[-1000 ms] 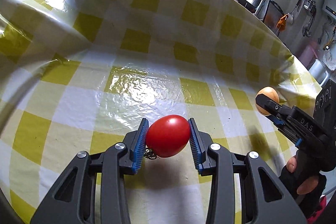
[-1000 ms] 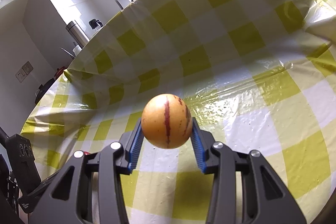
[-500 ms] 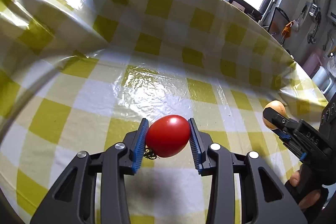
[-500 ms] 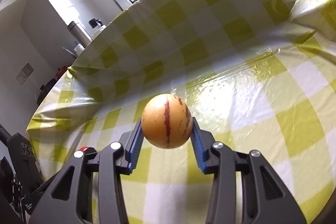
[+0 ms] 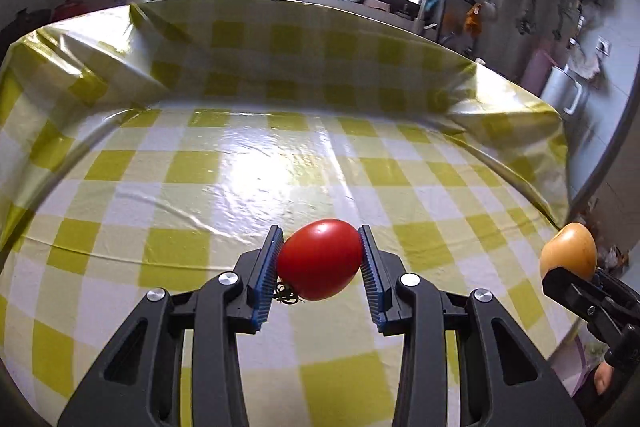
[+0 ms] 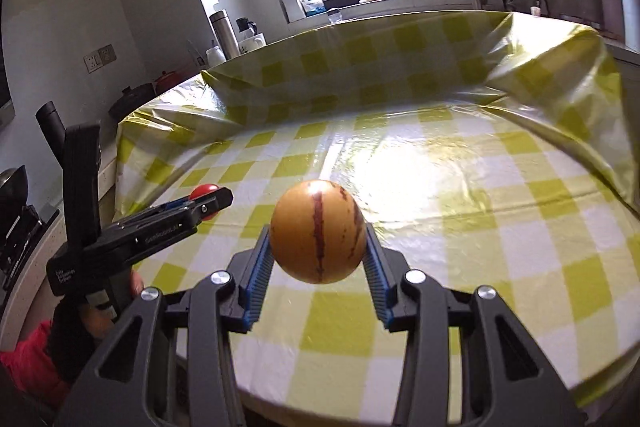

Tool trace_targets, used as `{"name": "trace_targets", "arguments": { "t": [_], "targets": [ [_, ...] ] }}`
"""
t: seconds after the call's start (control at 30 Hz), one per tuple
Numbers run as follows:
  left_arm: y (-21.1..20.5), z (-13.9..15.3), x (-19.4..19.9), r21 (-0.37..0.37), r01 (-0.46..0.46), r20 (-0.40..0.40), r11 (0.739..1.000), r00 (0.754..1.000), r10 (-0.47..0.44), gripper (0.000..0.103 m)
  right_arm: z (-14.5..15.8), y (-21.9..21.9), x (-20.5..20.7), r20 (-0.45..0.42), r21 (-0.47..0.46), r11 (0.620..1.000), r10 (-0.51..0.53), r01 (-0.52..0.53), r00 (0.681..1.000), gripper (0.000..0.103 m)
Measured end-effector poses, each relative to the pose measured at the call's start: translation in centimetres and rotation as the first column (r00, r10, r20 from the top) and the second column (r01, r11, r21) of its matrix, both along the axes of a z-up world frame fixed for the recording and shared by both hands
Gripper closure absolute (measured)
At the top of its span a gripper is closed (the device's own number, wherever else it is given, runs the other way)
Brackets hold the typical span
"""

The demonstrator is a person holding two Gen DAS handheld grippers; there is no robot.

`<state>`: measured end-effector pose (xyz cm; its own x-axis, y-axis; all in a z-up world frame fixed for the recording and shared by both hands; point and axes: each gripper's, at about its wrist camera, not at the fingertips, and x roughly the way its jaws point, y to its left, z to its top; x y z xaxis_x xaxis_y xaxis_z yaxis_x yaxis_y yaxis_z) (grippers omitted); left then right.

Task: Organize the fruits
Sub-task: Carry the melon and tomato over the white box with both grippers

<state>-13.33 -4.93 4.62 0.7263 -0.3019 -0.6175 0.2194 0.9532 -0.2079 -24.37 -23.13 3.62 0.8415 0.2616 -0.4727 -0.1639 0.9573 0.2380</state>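
Left gripper: clamped on glossy red oval tomato
Right gripper: clamped on round yellow-orange purple-striped fruit
Below: yellow-checked plastic tablecloth

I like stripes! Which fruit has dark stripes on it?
The round yellow fruit in the right gripper. The tomato is plain red.
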Motion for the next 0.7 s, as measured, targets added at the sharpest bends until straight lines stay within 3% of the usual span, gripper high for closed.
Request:
{"name": "trace_targets", "arguments": {
  "t": [0.1,0.2,0.27,0.37,0.43,0.57,0.7],
  "targets": [
    [-4.5,0.2,-2.5,0.041,0.120,0.016,0.992,0.993,-0.121,0.066,-1.8,-3.6,-4.8,-0.004,-0.023,0.997,-0.069,0.069,0.998,0.059],
    [-9.1,0.2,-4.9,0.076,0.249,0.004,0.966,0.968,-0.250,0.066,-4.1,-7.9,-8.9,-0.038,-0.018,0.984,-0.177,0.177,0.983,0.060],
    [-12.2,0.0,-6.3,0.102,0.331,-0.015,0.938,0.943,-0.332,0.066,-5.7,-10.9,-11.2,-0.070,0.001,0.968,-0.249,0.249,0.966,0.059],
    [-17.2,-0.9,-8.7,0.149,0.458,-0.054,0.876,0.889,-0.456,0.066,-7.9,-14.6,-13.9,-0.119,-0.012,0.935,-0.353,0.354,0.928,0.060],
    [-20.6,-1.8,-10.2,0.157,0.551,-0.100,0.819,0.834,-0.542,0.066,-9.4,-16.9,-15.3,-0.169,-0.040,0.909,-0.416,0.415,0.894,0.060],
    [-26.9,-4.4,-13.1,0.134,0.722,-0.217,0.679,0.690,-0.690,0.066,-12.7,-20.5,-16.4,-0.294,-0.133,0.876,-0.482,0.464,0.826,0.060],
    [-32.4,-8.9,-15.8,0.139,0.829,-0.349,0.542,0.553,-0.757,0.066,-16.8,-23.5,-15.1,-0.414,-0.244,0.864,-0.504,0.441,0.758,0.060]
  ]
}}
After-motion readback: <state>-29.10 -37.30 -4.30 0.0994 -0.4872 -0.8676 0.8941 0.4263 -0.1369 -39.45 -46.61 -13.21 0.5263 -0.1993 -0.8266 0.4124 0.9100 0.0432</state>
